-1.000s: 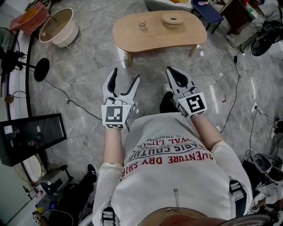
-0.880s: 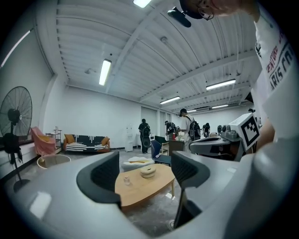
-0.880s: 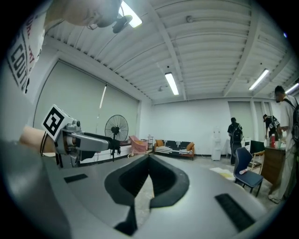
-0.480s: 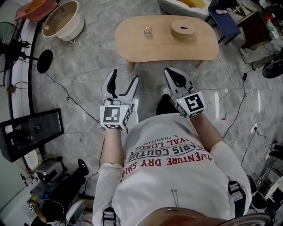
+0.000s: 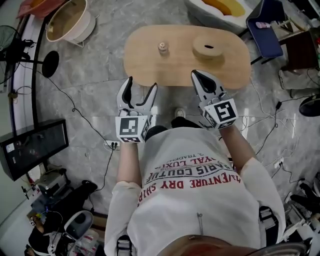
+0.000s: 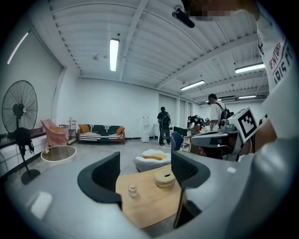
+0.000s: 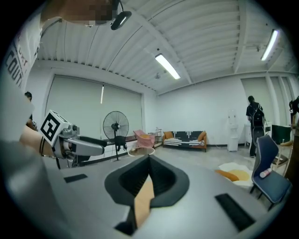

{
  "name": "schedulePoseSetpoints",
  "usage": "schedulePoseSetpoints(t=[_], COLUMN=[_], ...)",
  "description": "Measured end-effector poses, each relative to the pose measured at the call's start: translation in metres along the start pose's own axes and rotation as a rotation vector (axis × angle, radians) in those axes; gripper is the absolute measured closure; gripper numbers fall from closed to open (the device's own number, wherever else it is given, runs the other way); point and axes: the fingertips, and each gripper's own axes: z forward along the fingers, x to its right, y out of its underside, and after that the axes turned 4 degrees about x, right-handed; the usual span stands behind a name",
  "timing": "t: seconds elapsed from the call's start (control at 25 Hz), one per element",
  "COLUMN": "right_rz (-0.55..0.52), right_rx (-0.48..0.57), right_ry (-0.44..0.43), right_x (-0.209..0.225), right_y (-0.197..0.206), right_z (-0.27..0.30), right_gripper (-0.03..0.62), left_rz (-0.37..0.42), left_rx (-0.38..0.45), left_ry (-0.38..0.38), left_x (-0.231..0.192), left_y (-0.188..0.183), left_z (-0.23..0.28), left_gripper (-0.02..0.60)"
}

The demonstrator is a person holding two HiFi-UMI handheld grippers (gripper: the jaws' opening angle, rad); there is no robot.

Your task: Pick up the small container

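Note:
The small container [image 5: 162,47], a little pale jar with a knob lid, stands on the low wooden table [image 5: 150,65], left of a round wooden disc [image 5: 209,46]. My left gripper [image 5: 142,84] hangs open and empty over the table's near edge, well short of the jar. In the left gripper view the jar [image 6: 132,189] shows between the two spread jaws, far ahead on the table [image 6: 152,207]. My right gripper [image 5: 196,75] is shut with nothing in it, at the table's near edge below the disc. Its own view shows the right gripper [image 7: 148,158] with jaws meeting at the tips.
A white beanbag [image 5: 220,10] and a blue chair [image 5: 265,27] stand behind the table. A round basket [image 5: 67,20] and a floor fan [image 5: 15,52] are at the left, a monitor [image 5: 32,152] lower left. Cables trail over the grey floor. People stand far back.
The table has come closer and now lies right under both gripper tips as the person walked forward. Both grippers keep their pose: left open, right shut.

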Motion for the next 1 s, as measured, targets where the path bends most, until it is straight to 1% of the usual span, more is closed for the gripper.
schedulePoseSetpoints(t=[0.12,0.28,0.44,0.56,0.72,0.84,1.0], right_rz=[0.024,0.054,0.037,0.026,0.058,0.078,0.104], right_rx=[-0.022,-0.054,-0.085,-0.119,-0.151,-0.18,-0.211], right_ry=[0.0,0.016,0.036,0.062,0.092,0.1,0.113], right_x=[0.033,0.062,0.083,0.103,0.129,0.142,0.15], right_y=[0.01,0.029,0.053,0.071,0.105,0.137,0.182], right_z=[0.018,0.047,0.076,0.097,0.131,0.153,0.179], right_gripper=[0.608,0.606,0.608,0.608,0.606,0.608,0.606], left_rz=[-0.014,-0.031,-0.022,-0.008,0.035,0.021,-0.007], left_rx=[-0.038,-0.051,-0.069,-0.103,-0.146,-0.182,-0.221], left_ry=[-0.006,0.008,0.02,0.038,0.081,0.102,0.132], left_x=[-0.002,-0.013,-0.032,-0.042,-0.056,-0.065,-0.077], left_y=[0.012,0.028,0.056,0.086,0.133,0.173,0.223], left_z=[0.032,0.073,0.117,0.151,0.197,0.227,0.257], left_gripper=[0.25,0.249,0.249,0.249,0.224,0.204,0.196])
